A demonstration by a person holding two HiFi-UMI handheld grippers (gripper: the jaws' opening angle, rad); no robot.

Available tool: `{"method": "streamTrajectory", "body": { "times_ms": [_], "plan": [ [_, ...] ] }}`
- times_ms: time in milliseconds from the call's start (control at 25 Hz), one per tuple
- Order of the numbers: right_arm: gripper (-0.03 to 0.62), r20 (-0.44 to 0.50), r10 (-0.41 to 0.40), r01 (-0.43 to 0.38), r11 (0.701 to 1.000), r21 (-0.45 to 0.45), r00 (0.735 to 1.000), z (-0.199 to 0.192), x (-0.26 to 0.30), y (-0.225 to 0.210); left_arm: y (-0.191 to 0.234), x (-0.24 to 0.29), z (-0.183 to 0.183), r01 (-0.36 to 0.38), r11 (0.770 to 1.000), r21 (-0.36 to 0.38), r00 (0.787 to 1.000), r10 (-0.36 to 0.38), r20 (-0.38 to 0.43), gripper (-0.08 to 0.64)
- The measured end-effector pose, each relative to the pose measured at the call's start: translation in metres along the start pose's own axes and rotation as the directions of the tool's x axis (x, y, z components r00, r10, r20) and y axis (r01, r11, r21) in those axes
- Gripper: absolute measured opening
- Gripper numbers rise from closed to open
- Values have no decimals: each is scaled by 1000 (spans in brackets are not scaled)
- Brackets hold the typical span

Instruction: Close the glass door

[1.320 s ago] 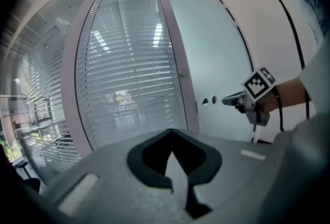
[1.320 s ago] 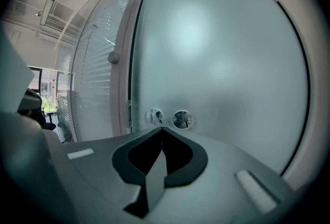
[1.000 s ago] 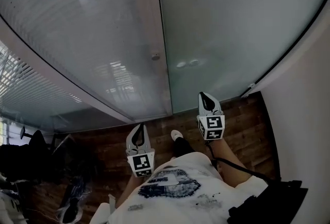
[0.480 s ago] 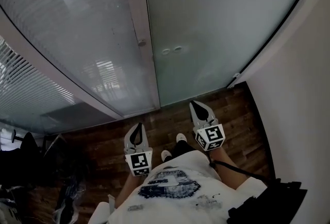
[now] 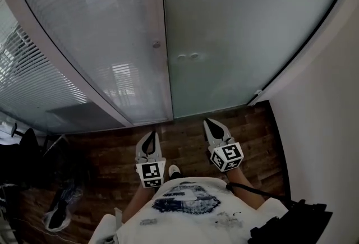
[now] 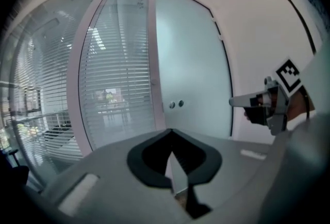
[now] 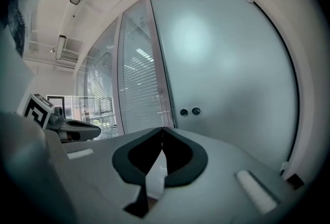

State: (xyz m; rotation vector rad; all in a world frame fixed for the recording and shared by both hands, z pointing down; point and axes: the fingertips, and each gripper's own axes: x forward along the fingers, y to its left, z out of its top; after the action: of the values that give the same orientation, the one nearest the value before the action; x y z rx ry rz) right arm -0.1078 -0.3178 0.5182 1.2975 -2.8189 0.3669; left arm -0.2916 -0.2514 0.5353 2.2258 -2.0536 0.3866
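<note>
Smooth frosted glass door (image 5: 241,24); two round metal fittings (image 5: 188,56); dark plank floor (image 5: 185,135)

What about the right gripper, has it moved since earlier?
Yes. The right gripper has drawn back from the glass door: its tip overlapped the door's bottom edge, now it is over the wood floor.

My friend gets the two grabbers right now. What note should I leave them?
Left gripper: shut, holding nothing, low in front of the body, not touching the door.
Right gripper: shut, empty, also clear of the door.
Glass door: straight ahead, frosted, its edge against the post with no gap showing. Its two round fittings sit near that edge.
Done: the door looks closed.
Left: probably nothing. Maybe give it a gentle push to check that it has caught.
</note>
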Motion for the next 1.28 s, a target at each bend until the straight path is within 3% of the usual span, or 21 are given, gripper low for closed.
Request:
{"method": "streamTrajectory", "body": {
  "times_ms": [360, 680, 880, 1000, 1120, 1280],
  "plan": [
    [8, 6, 59, -59, 998, 26, 998, -10, -93, -30, -102, -19, 27, -3, 999, 33, 999, 2, 33, 2],
    [8, 100, 131, -130, 991, -15, 986, 7, -157, -37, -166, -74, 28, -85, 994, 70, 996, 83, 34, 2],
    [6, 96, 167, -167, 986, -10, 981, 3, -196, -38, -203, -104, 21, -121, 991, 64, 993, 120, 23, 2],
    [7, 73, 165, -166, 986, 0, 983, 1, -209, -38, -218, -115, 25, -119, 990, 79, 993, 117, 29, 2],
    [7, 44, 166, -168, 983, 67, 985, 1, -213, -37, -221, -120, 29, -127, 988, 92, 992, 125, 31, 2],
    [7, 58, 178, -182, 980, 77, 982, 10, -220, -30, -221, -129, 31, -145, 984, 102, 989, 142, 33, 2]
  ]
}}
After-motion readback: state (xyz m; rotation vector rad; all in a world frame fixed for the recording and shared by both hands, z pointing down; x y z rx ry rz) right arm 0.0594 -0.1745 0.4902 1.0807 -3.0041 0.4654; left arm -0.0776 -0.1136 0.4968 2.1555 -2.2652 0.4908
